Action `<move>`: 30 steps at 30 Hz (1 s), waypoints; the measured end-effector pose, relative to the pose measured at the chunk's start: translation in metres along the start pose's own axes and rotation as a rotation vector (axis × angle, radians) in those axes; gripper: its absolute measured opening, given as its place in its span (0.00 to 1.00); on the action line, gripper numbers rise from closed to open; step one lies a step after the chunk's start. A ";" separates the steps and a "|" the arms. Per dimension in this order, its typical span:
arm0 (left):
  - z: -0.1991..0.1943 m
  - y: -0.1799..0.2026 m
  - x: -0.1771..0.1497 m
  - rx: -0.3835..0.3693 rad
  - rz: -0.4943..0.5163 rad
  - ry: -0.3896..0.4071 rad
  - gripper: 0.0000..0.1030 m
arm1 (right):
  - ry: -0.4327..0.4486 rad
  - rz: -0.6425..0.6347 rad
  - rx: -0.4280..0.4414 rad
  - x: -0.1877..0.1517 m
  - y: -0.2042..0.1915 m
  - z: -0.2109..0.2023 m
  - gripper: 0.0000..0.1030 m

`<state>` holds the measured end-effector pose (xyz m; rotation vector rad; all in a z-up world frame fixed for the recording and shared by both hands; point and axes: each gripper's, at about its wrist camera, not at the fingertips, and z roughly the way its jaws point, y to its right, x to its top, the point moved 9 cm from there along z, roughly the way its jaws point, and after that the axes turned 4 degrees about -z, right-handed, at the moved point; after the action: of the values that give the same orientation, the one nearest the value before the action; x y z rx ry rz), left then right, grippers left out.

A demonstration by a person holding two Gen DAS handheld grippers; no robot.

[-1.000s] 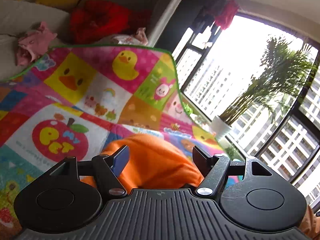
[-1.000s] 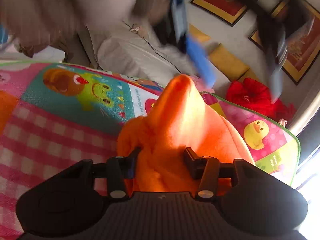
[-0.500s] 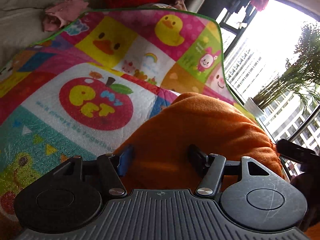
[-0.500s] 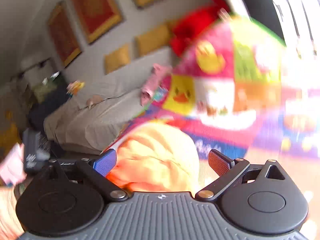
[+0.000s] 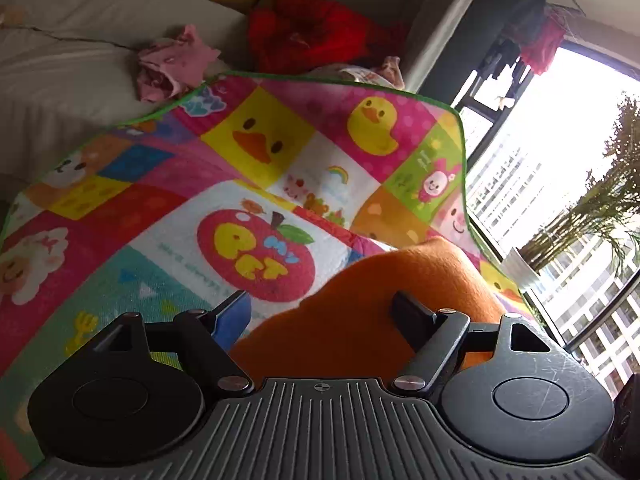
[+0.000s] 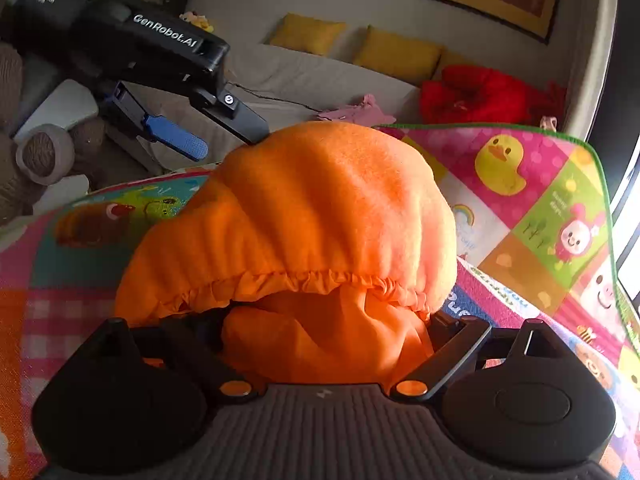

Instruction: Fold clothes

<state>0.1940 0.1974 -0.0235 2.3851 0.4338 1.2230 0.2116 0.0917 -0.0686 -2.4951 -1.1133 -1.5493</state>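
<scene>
An orange fleece garment [image 6: 320, 216] with an elastic gathered hem lies bunched on the colourful play mat [image 6: 532, 200]. My right gripper [image 6: 324, 320] is open, its jaws wide apart, with the orange hem and lining bulging between them. My left gripper [image 5: 320, 312] is open just above the mat, with a fold of the same orange garment [image 5: 360, 312] under and between its fingers. The left gripper also shows in the right wrist view [image 6: 216, 132], held off the mat at the upper left, jaws apart.
A grey sofa [image 5: 60, 60] with yellow cushions [image 6: 396, 54] runs behind the mat. A pink garment [image 5: 172, 64] and a red garment [image 5: 308, 32] lie on it. A big window [image 5: 560, 160] and a potted plant [image 5: 580, 216] stand to the right.
My right gripper has swung back down onto the orange garment, whose hem now fills its open jaws. My left gripper has lifted and pulled back, so less orange cloth sits between its fingers.
</scene>
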 end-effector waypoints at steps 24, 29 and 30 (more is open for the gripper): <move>-0.007 -0.026 -0.022 0.064 -0.076 -0.020 0.90 | -0.037 0.473 0.178 0.000 0.096 0.037 0.98; -0.020 -0.010 -0.050 -0.068 -0.138 -0.116 0.90 | -0.029 0.388 0.092 -0.015 0.095 0.022 0.98; -0.016 -0.003 -0.058 -0.089 -0.127 -0.142 0.89 | -0.028 0.389 0.083 -0.018 0.096 0.019 0.98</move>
<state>0.1481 0.1770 -0.0562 2.3122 0.4677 0.9898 0.2760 0.0160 -0.0590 -2.4903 -0.6251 -1.3356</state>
